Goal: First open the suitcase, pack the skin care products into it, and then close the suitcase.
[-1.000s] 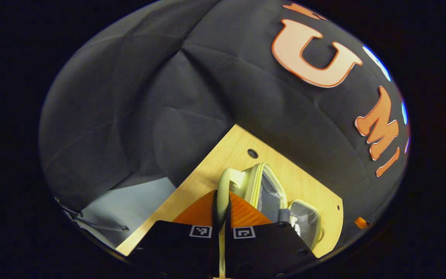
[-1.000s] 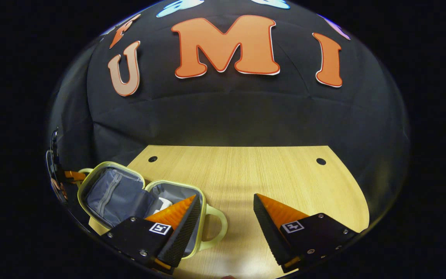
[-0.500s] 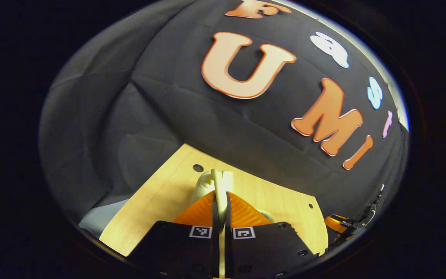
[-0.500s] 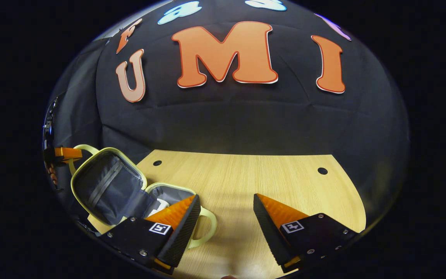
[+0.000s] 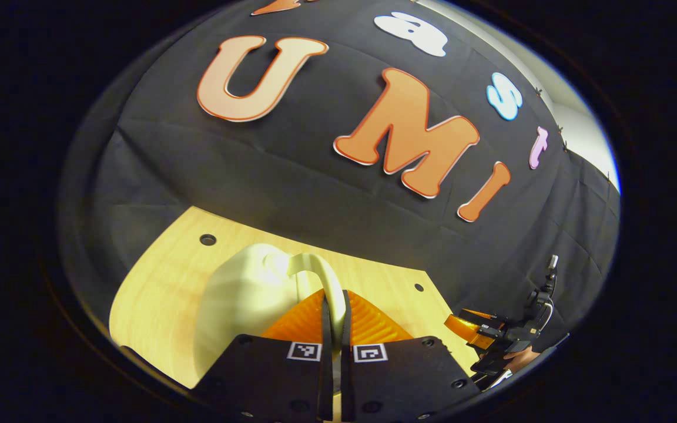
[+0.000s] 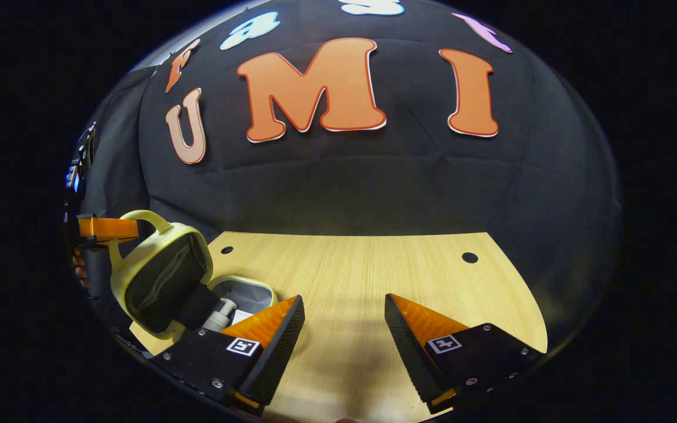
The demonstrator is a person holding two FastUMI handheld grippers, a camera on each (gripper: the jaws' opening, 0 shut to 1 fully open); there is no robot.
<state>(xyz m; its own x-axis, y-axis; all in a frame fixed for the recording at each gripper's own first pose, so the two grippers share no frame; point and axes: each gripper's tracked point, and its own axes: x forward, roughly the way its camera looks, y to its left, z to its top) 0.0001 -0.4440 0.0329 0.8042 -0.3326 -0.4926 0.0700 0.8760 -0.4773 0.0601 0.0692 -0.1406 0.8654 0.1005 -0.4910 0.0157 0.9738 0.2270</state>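
Pale-green zip suitcase lid (image 6: 156, 267) now swung approx. halfway shut vs 1 s ago; left hand-held gripper (image 5: 334, 305) clenched on its handle (image 5: 321, 276); right hand-held gripper (image 6: 344, 329) released, idle. Closing step underway.

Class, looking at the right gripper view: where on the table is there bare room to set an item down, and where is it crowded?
Free: the table from the suitcase rightward to its far-right hole. Crowded: the left corner, where the left gripper lifts the lid by its handle over a pump bottle.
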